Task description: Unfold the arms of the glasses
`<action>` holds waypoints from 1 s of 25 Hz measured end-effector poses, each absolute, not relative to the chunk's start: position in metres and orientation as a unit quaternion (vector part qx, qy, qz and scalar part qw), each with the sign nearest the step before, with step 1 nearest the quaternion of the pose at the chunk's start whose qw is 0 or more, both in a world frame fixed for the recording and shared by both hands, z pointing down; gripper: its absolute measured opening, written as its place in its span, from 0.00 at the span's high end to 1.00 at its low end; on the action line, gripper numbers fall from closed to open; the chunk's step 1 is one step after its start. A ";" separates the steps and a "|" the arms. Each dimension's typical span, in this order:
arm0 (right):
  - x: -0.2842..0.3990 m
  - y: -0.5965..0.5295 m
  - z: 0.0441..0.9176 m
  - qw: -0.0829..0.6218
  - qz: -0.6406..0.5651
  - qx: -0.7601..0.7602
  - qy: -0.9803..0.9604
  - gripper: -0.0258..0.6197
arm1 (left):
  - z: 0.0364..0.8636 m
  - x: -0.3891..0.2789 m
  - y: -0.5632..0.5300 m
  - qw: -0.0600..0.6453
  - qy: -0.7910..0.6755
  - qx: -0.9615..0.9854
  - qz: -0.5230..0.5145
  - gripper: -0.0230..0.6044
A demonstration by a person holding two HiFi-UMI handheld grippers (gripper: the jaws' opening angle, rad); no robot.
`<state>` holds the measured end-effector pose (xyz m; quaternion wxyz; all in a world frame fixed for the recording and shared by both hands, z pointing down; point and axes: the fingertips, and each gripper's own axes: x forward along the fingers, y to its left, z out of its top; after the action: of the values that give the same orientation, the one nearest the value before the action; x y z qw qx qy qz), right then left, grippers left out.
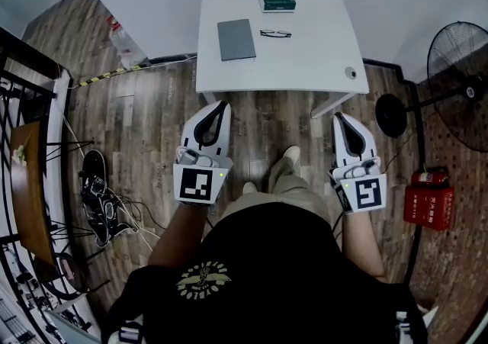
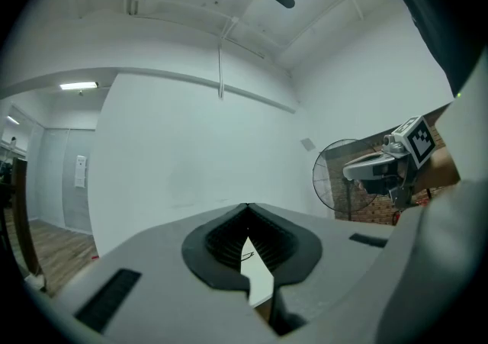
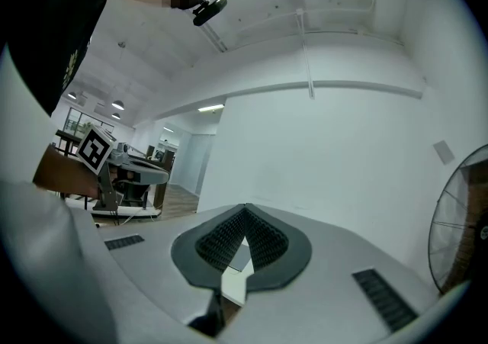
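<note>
Left claw [image 1: 222, 105] and right claw [image 1: 340, 116] clenched empty (tips touching); glasses [image 1: 274, 33] lie on the table [image 1: 320, 60].

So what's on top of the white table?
Black glasses, a grey notebook, a green box and a small round thing near its corner. Anything under the notebook or box is covered.

Open floor [image 1: 259, 125] before table [image 1: 305, 64]; fan [image 1: 460, 68] at right.
</note>
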<state>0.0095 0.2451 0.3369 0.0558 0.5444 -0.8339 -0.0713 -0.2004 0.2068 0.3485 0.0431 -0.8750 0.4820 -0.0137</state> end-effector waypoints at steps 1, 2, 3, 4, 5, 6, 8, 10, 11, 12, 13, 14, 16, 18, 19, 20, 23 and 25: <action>0.008 0.245 0.337 0.055 -0.072 0.543 -0.835 0.96 | 0.349 -0.201 0.207 0.045 0.482 -0.875 -0.015 0.95; 0.008 0.243 0.336 0.054 -0.072 0.541 -0.836 0.96 | 0.348 -0.201 0.207 0.048 0.483 -0.874 -0.017 0.95; 0.008 0.241 0.335 0.052 -0.072 0.540 -0.837 0.96 | 0.348 -0.202 0.207 0.050 0.483 -0.874 -0.018 0.95; 0.007 0.239 0.334 0.050 -0.073 0.539 -0.837 0.96 | 0.346 -0.202 0.206 0.052 0.485 -0.873 -0.018 0.95; 0.007 0.237 0.333 0.048 -0.074 0.538 -0.838 0.96 | 0.344 -0.203 0.205 0.054 0.486 -0.872 -0.017 0.95; 0.007 0.234 0.332 0.045 -0.075 0.537 -0.839 0.96 | 0.343 -0.203 0.204 0.057 0.486 -0.872 -0.017 0.95; 0.005 0.229 0.332 0.040 -0.074 0.534 -0.841 0.96 | 0.340 -0.200 0.201 0.062 0.485 -0.872 -0.018 0.95; 0.005 0.224 0.333 0.039 -0.072 0.532 -0.843 0.96 | 0.339 -0.198 0.199 0.064 0.485 -0.872 -0.022 0.95; 0.005 0.221 0.333 0.038 -0.072 0.531 -0.844 0.96 | 0.339 -0.197 0.197 0.064 0.485 -0.872 -0.024 0.95; 0.005 0.217 0.333 0.036 -0.073 0.528 -0.845 0.96 | 0.340 -0.196 0.194 0.063 0.484 -0.872 -0.027 0.95; 0.005 0.213 0.333 0.032 -0.075 0.525 -0.847 0.96 | 0.341 -0.194 0.190 0.062 0.484 -0.872 -0.029 0.95; 0.005 0.209 0.334 0.028 -0.077 0.521 -0.850 0.96 | 0.343 -0.193 0.186 0.062 0.484 -0.872 -0.032 0.95; 0.010 0.202 0.340 0.028 -0.071 0.521 -0.850 0.96 | 0.347 -0.188 0.178 0.062 0.484 -0.872 -0.036 0.95; 0.019 0.197 0.350 0.041 -0.060 0.527 -0.847 0.96 | 0.349 -0.184 0.173 0.061 0.484 -0.872 -0.041 0.95; 0.023 0.193 0.353 0.045 -0.056 0.528 -0.846 0.96 | 0.350 -0.182 0.169 0.060 0.485 -0.872 -0.043 0.95; 0.025 0.189 0.355 0.046 -0.053 0.529 -0.846 0.96 | 0.351 -0.180 0.165 0.060 0.485 -0.871 -0.045 0.95; 0.030 0.171 0.360 0.047 -0.047 0.526 -0.848 0.96 | 0.357 -0.174 0.149 0.055 0.482 -0.873 -0.054 0.95; 0.031 0.160 0.366 0.052 -0.043 0.523 -0.849 0.96 | 0.364 -0.172 0.137 0.047 0.484 -0.872 -0.057 0.95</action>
<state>0.0308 0.1598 0.3655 0.0519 0.5233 -0.8494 -0.0434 -0.1719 0.1373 0.3638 0.0466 -0.8722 0.4836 -0.0571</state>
